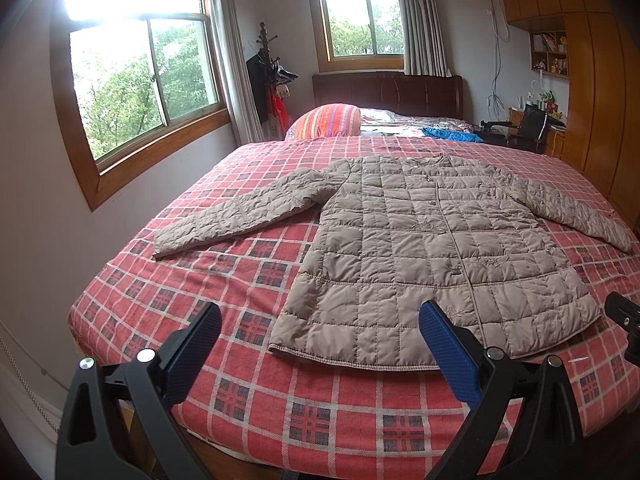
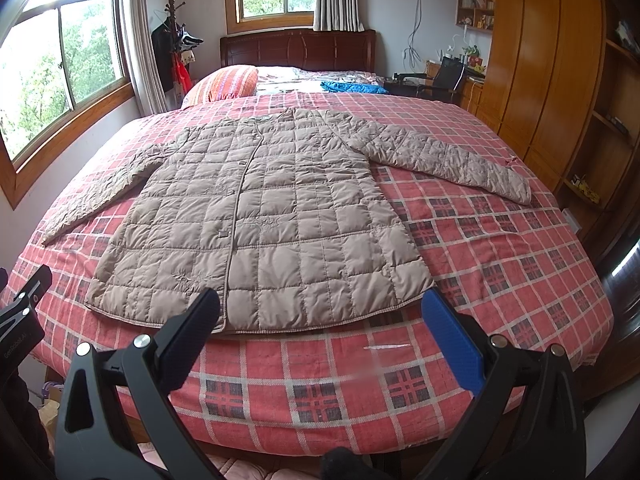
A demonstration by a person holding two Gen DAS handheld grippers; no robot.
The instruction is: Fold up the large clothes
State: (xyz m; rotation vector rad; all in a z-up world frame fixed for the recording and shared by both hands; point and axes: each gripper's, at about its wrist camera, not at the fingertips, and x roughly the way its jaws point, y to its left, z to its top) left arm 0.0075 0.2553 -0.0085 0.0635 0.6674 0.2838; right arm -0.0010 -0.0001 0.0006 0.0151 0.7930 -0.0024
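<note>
On the bed [image 1: 248, 248], left wrist view: quilted beige jacket [image 1: 420, 248] flat, front up, sleeves spread, hem at near edge | left gripper [image 1: 320, 354] above near edge, fingers wide apart, empty | right wrist view: same jacket [image 2: 260, 216]; right gripper [image 2: 320, 344] spread, empty, above hem's right corner.

Open bedspread around the jacket, clutter only at the head end.
Jacket [image 2: 260, 208] lies flat mid-bed with both sleeves spread out; bare bedspread [image 2: 500, 264] runs clear along the foot edge, under each sleeve and off to the right. Pillow [image 2: 226, 84] and blue cloth [image 2: 354, 87] sit well behind the collar. Wardrobe [image 2: 536, 60] close along the bed's right side, window wall on the left.
</note>
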